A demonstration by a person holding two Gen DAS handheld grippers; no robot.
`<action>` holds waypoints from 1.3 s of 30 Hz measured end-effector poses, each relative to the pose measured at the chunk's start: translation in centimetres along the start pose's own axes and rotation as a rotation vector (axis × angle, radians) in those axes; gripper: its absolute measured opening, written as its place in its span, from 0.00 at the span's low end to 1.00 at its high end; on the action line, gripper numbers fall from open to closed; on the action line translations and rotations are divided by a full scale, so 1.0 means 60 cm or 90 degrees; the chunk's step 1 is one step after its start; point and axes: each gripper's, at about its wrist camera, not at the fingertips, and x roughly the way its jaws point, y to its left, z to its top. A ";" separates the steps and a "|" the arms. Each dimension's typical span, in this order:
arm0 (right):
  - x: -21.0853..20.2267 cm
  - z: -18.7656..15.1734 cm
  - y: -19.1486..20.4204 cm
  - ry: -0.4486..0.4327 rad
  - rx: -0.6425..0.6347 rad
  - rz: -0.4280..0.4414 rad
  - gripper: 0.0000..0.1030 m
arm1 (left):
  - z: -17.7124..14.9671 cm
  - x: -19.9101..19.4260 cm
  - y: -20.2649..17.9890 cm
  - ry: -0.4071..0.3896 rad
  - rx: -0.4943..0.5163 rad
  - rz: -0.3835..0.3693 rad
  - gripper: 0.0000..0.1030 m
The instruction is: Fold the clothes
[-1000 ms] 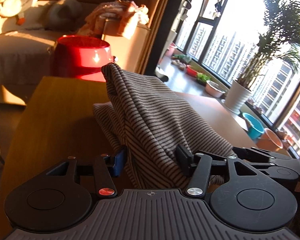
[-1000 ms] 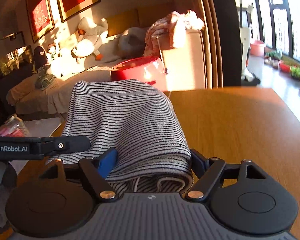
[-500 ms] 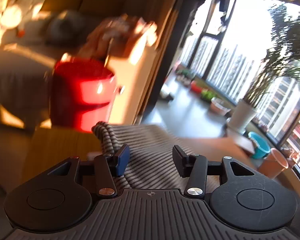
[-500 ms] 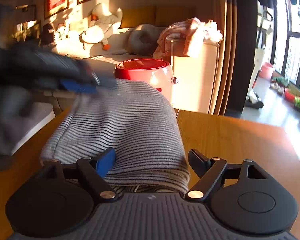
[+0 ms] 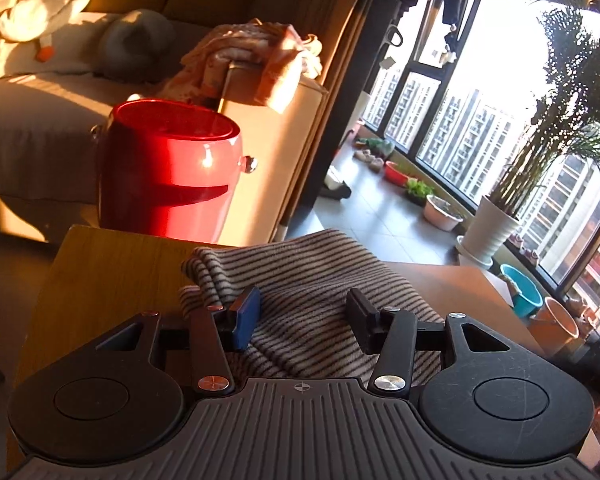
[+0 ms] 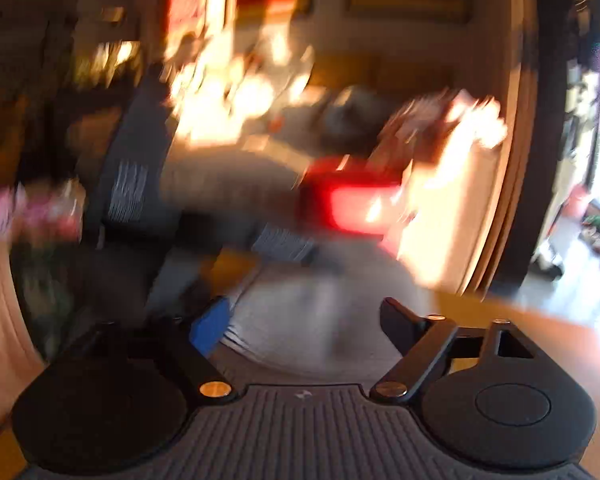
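A folded brown-and-cream striped garment (image 5: 300,272) lies flat on the wooden table (image 5: 100,272). My left gripper (image 5: 304,314) hovers over its near part, open, with the cloth lying low between and beneath the fingers. The right wrist view is heavily motion-blurred. In it the garment (image 6: 320,308) is a grey smear just ahead of my right gripper (image 6: 304,320), which is open wide with nothing pinched. A dark blurred shape (image 6: 132,188) at upper left looks like the other gripper.
A red bin (image 5: 168,168) stands just beyond the table's far edge. Beside it is a beige cabinet (image 5: 276,152) topped with a pile of clothes (image 5: 260,48). A sofa with soft toys sits at the back left. A potted palm (image 5: 492,232) and basins line the window.
The garment, raised in a peak a second ago, now lies low and flat. The left gripper has tilted and drawn back. The right gripper is swinging fast, and its view has blurred.
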 end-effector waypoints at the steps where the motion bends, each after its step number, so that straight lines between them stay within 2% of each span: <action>1: 0.013 -0.013 0.004 0.004 0.004 0.003 0.77 | 0.001 -0.002 -0.002 0.000 0.003 0.004 0.54; 5: 0.011 -0.023 0.010 -0.001 0.007 -0.001 0.78 | 0.003 -0.010 -0.009 0.000 0.016 0.021 0.56; 9: -0.012 -0.018 -0.010 -0.001 0.024 0.022 0.78 | -0.015 -0.040 -0.018 -0.007 -0.002 0.014 0.57; 12: -0.048 -0.015 -0.038 -0.031 0.056 0.021 0.80 | -0.029 -0.064 -0.025 -0.013 -0.017 0.008 0.63; 16: -0.079 -0.022 -0.099 -0.072 0.142 -0.025 0.81 | -0.047 -0.096 -0.033 -0.021 -0.036 0.000 0.61; 19: -0.060 -0.044 -0.145 -0.033 0.235 -0.065 0.80 | -0.085 -0.108 -0.043 -0.022 -0.053 0.000 0.58; 22: -0.054 -0.060 -0.156 -0.011 0.291 -0.034 0.66 | -0.108 -0.104 -0.034 -0.018 -0.069 -0.004 0.58; 23: -0.053 -0.064 -0.157 -0.007 0.306 -0.019 0.53 | -0.116 -0.102 -0.030 -0.017 -0.075 -0.006 0.58; 24: -0.053 -0.068 -0.158 -0.003 0.322 -0.004 0.46 | -0.123 -0.101 -0.026 -0.016 -0.080 -0.007 0.60; 29: -0.059 -0.053 -0.135 -0.003 0.260 -0.022 0.46 | -0.128 -0.088 -0.012 -0.021 -0.093 -0.015 0.67; 31: -0.053 -0.059 -0.136 0.000 0.262 -0.038 0.51 | -0.134 -0.082 -0.013 -0.024 -0.090 -0.015 0.70; 33: -0.047 -0.064 -0.137 0.003 0.263 -0.054 0.70 | -0.136 -0.082 -0.013 -0.026 -0.094 -0.014 0.72; 36: -0.038 -0.073 -0.139 0.007 0.264 -0.079 0.84 | -0.142 -0.092 -0.021 -0.046 -0.086 0.008 0.78; 39: -0.033 -0.083 -0.139 0.009 0.266 -0.100 0.89 | -0.153 -0.109 -0.032 -0.076 -0.083 0.035 0.80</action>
